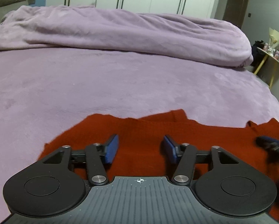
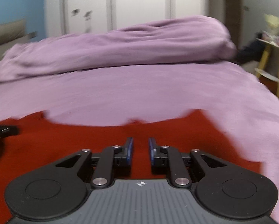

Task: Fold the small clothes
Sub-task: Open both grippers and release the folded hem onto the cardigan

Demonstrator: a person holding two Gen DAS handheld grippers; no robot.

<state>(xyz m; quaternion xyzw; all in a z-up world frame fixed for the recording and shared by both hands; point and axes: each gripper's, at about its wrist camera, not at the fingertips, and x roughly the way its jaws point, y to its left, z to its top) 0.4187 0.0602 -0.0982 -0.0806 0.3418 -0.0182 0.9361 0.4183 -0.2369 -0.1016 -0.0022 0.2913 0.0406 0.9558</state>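
The red knit garment [image 1: 139, 130] lies spread on the lilac bed [image 1: 102, 82] along its near edge, its ragged far border facing the bunched blanket [image 1: 120, 35] heaped along the bed's far side. We hold the left gripper [image 1: 140, 145] low over the cloth, jaws wide apart and blue pads [image 1: 112, 148] empty. The right gripper [image 2: 140, 148] hovers over the same garment nearer the bed's right edge, jaws parted by a narrow gap with nothing between them; its view is smeared by motion, so we cannot say how close it sits to the fabric. Each gripper shows at the rim of the other's view, side by side above the cloth.

We judge the fold barely begun: the garment looks flat and open, with no layer yet doubled over, and both tools appear poised to pick hold points. The next move likely calls for each gripper to drop onto an edge of the knit, pinch a single layer without snagging the bed cover beneath, then lift and carry it across evenly so the soft fabric does not bunch.
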